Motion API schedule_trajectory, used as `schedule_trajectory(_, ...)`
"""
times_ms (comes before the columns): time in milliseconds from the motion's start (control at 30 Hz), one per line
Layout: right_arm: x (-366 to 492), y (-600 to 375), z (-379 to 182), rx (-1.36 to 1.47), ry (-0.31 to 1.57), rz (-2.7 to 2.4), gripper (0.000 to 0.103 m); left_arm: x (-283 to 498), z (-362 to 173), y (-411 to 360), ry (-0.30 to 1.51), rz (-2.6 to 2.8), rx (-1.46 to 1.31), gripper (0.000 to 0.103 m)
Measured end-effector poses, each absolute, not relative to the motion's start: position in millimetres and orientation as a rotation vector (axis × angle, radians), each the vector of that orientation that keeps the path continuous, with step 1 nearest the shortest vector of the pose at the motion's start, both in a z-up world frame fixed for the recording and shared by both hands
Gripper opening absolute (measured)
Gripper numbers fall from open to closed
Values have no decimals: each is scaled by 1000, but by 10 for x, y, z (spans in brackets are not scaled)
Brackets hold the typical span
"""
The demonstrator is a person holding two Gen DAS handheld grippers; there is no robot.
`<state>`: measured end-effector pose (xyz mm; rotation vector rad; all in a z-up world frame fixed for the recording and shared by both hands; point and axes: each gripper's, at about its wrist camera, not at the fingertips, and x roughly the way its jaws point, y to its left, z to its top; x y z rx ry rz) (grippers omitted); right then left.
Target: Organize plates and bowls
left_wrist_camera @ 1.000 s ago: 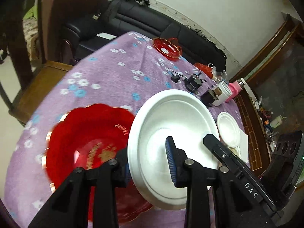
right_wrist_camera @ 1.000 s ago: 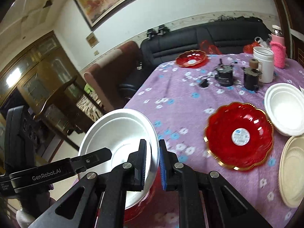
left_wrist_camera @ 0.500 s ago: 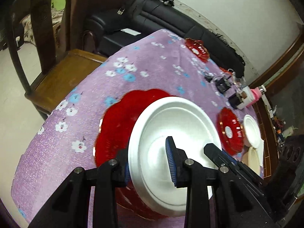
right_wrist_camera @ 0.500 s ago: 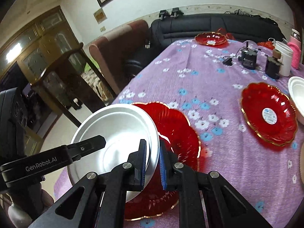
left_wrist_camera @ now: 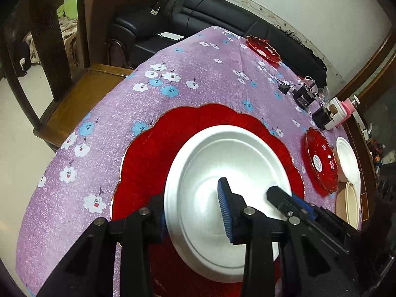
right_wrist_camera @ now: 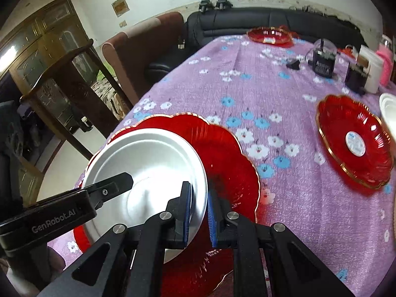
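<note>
A white plate (left_wrist_camera: 232, 173) is held over a large red scalloped plate (left_wrist_camera: 153, 153) at the near end of the purple flowered table. My left gripper (left_wrist_camera: 193, 210) grips the white plate's rim, one finger under it and one on top. My right gripper (right_wrist_camera: 199, 210) is shut on the opposite rim of the same white plate (right_wrist_camera: 148, 158), above the large red plate (right_wrist_camera: 227, 158). The left gripper's finger (right_wrist_camera: 109, 188) shows in the right wrist view.
A smaller red plate (left_wrist_camera: 320, 159) (right_wrist_camera: 356, 141) lies to the right, next to white bowls (left_wrist_camera: 347, 159) and a cream plate (left_wrist_camera: 351, 205). Another red dish (left_wrist_camera: 263, 48) sits at the far end. Black adapters (right_wrist_camera: 321, 63), a white cup (right_wrist_camera: 370, 70) and a wooden chair (left_wrist_camera: 74, 91) are around.
Both grippers have carried the white plate back toward the near end and lowered it over the large red plate, which now fills more of the views.
</note>
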<state>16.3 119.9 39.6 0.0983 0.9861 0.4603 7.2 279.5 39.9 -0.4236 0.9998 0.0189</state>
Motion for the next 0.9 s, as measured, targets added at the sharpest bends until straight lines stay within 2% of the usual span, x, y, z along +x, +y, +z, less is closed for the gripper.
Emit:
schedule_trajectory(233, 90, 1263, 439, 92, 950, 490, 17, -67, 571, 2800, 942, 40, -394, 63)
schedule_trajectory(267, 59, 1274, 485, 76, 925, 489, 20, -97, 610, 2801, 930, 44, -388, 65)
schedule_trajectory(333, 14, 1280, 550, 58, 893, 488, 34, -177, 699, 2819, 899, 57, -376, 73)
schedule_trajectory(367, -10, 1272, 583, 53, 876, 489, 48, -210, 735, 2824, 887, 65, -373, 73)
schedule_trajectory(400, -48, 1255, 629, 49, 853, 487, 56, -250, 772, 2832, 875, 73, -371, 73)
schedule_trajectory(733, -444, 905, 989, 49, 720, 447, 57, -835, 1183, 2742, 709, 119, -375, 73)
schedule_trajectory(900, -751, 575, 1098, 18, 657, 412, 68, -1134, 1369, 2532, 612, 135, -359, 76)
